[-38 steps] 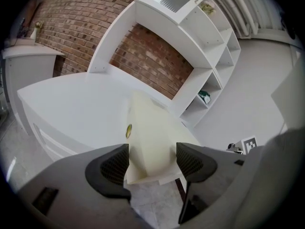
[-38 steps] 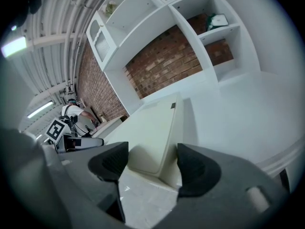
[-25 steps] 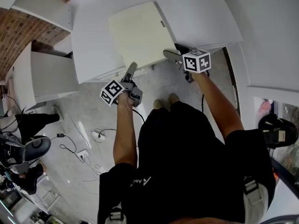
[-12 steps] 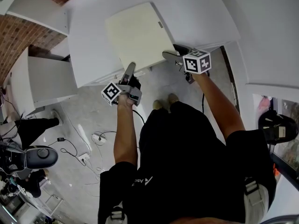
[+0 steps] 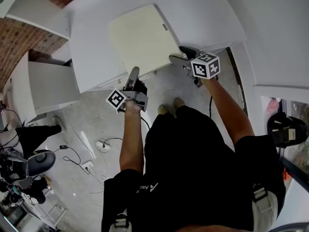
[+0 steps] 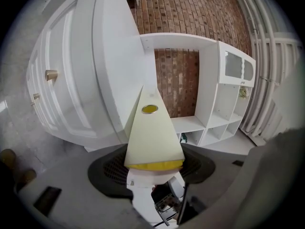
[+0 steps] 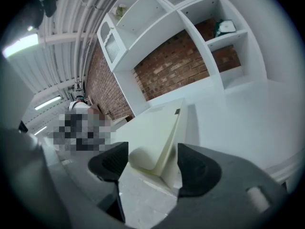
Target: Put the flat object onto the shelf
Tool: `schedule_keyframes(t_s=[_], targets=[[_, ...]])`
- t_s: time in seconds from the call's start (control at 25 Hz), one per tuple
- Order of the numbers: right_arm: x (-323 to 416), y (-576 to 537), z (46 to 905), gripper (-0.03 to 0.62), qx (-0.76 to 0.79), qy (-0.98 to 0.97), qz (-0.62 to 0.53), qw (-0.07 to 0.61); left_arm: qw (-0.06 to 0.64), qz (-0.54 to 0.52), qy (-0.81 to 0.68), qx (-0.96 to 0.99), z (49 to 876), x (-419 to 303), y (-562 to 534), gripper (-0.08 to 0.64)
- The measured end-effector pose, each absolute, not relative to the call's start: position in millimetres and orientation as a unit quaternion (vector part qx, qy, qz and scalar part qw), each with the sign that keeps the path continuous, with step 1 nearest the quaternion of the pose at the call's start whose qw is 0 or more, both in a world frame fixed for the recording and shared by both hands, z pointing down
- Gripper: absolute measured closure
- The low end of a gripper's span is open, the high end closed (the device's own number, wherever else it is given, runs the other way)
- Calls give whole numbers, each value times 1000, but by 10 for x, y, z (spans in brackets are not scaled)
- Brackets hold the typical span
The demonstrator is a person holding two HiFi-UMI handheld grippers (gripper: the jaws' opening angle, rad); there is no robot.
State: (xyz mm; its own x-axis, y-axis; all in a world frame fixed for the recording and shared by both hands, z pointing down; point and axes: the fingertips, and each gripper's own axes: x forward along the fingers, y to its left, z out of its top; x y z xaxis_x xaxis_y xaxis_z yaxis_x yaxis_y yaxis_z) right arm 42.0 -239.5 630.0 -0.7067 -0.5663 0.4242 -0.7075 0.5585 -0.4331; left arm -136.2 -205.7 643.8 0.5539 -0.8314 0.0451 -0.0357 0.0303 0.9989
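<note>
The flat object point(image 5: 142, 37) is a cream slab lying on the white top of a cabinet point(image 5: 207, 18). My left gripper point(image 5: 131, 74) is at its near edge. In the left gripper view the slab's yellow-edged corner point(image 6: 152, 132) lies between the jaws, which are closing; I see no pad pressing on it. My right gripper point(image 5: 181, 56) is at the slab's right near corner. In the right gripper view that corner point(image 7: 152, 128) sits between both dark pads point(image 7: 196, 168), gripped.
White shelving with open cubbies point(image 6: 224, 104) stands against a brick wall beyond the cabinet, also in the right gripper view point(image 7: 190, 23). Cabinet doors carry brass knobs point(image 6: 51, 74). Cables point(image 5: 101, 141) and a chair point(image 5: 38, 161) are on the floor at left.
The left gripper has drawn back a little along the slab's near edge. The slab sits slightly further left in the head view. The right gripper keeps its hold.
</note>
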Motion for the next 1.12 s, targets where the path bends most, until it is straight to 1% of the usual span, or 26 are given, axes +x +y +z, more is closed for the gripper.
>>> schedule_keyframes(t_s=[0.12, 0.28, 0.44, 0.68, 0.88, 1.0, 1.12], targets=[[483, -2391, 6203, 272, 370, -880, 275, 117, 627, -318, -353, 617, 6393, -1362, -2054, 290], [554, -2385, 5946, 272, 369, -891, 248, 96, 627, -315, -357, 616, 6385, -1391, -2037, 291], [541, -2293, 5574, 271, 354, -911, 191, 89, 634, -331, -346, 607, 6155, -1359, -1995, 291], [463, -2081, 4881, 270, 326, -938, 38, 111, 624, -330, -349, 616, 5646, -1363, -1986, 291], [334, -1862, 4281, 267, 310, -929, -126, 160, 613, -330, -346, 629, 5137, -1351, -1992, 291], [304, -1751, 4008, 267, 301, -919, -184, 174, 604, -329, -344, 639, 4805, -1334, -1998, 291], [314, -1665, 3733, 267, 297, -917, -211, 165, 594, -327, -339, 652, 4441, -1300, -1988, 291]])
